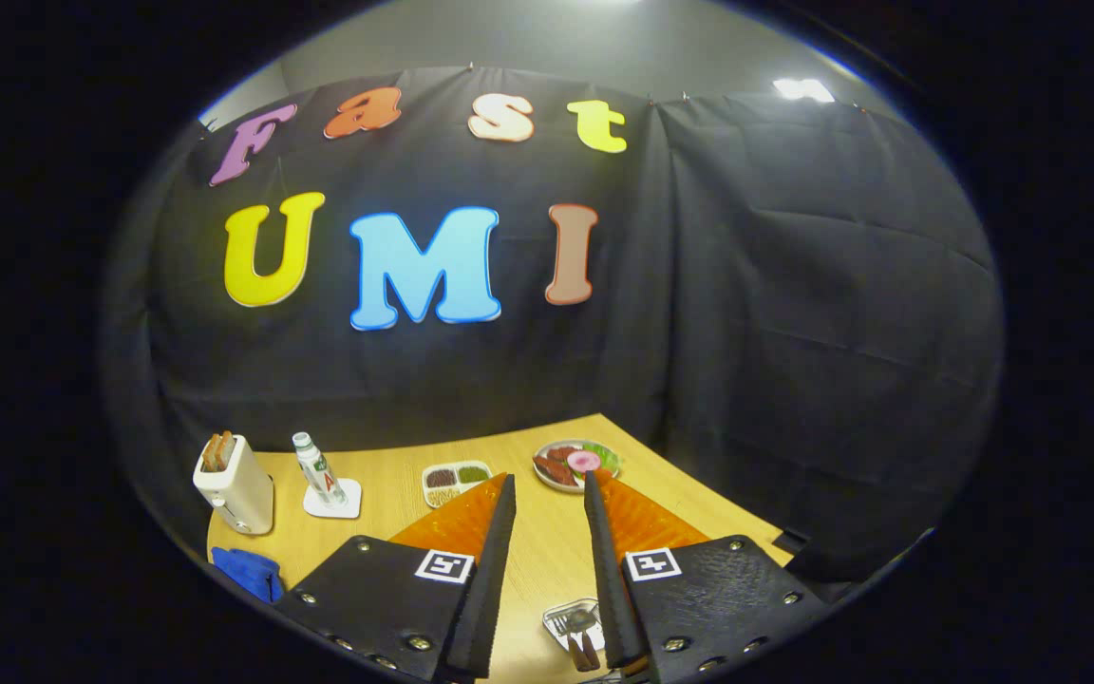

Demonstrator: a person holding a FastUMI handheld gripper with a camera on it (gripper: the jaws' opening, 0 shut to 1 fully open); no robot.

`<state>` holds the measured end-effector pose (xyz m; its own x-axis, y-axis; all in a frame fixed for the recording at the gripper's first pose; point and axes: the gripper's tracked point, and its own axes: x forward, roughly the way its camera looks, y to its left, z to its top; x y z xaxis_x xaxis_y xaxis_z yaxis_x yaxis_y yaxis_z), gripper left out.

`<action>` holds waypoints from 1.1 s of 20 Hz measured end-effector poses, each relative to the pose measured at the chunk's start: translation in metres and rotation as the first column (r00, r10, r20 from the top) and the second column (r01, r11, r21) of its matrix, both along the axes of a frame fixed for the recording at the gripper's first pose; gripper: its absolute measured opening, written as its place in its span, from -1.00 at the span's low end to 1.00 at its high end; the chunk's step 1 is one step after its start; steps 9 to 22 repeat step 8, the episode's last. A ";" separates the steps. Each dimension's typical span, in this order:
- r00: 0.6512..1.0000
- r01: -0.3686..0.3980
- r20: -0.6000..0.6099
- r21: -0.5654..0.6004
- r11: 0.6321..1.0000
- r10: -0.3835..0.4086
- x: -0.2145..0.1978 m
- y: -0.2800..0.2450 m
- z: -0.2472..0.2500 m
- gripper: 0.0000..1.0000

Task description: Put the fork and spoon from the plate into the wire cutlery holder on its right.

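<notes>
Tongs (pixel 550 494): standing open w/ a clear gap btwn the two fingers, gripping nothing; bare tabletop (pixel 547 560) showing thru the gap. Hanging above the tabletop, pointing toward the booth wall.

Plate (pixel 568 622): small squarish tray-like plate sitting low down btwn the finger bases, close under the tongs, hugging the right finger's inner side.

Fork + spoon: fork (pixel 558 624) and spoon (pixel 581 622) both looking to be lying on the plate still; a dark handle (pixel 585 654) is trailing off toward the tongs' base. Partly hidden by the right finger, so can't tell exactly how they're lying.

Wire cutlery holder: can't make it out; per task it's sitting to the plate's right, which the right finger is covering.

Progress: judging from this, nothing's done yet – both pieces are waiting on the plate, none in the tongs. Whole job is remaining: two pick-ups, two drops.

Next move (judgement): tongs needing to tip down and pull back toward the plate, since cutlery is lying behind the fingertips, not ahead of them.

Other stuff, well beyond the fingertips: toaster (pixel 235 484) w/ bread in it, bottle (pixel 317 467) standing on a white coaster (pixel 333 501), divided dish (pixel 455 480) w/ grains, food plate (pixel 574 463), blue cloth (pixel 248 572) near the toaster. None of it is getting in the way.
</notes>
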<state>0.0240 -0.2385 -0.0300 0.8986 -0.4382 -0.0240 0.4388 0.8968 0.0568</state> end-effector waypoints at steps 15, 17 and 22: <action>0.991 -0.119 0.058 -0.089 0.989 0.124 -0.001 0.036 0.029 -0.12; 0.991 -0.119 0.058 -0.089 0.989 0.124 -0.001 0.036 0.029 -0.12; 0.991 -0.119 0.058 -0.089 0.989 0.124 -0.001 0.036 0.029 -0.12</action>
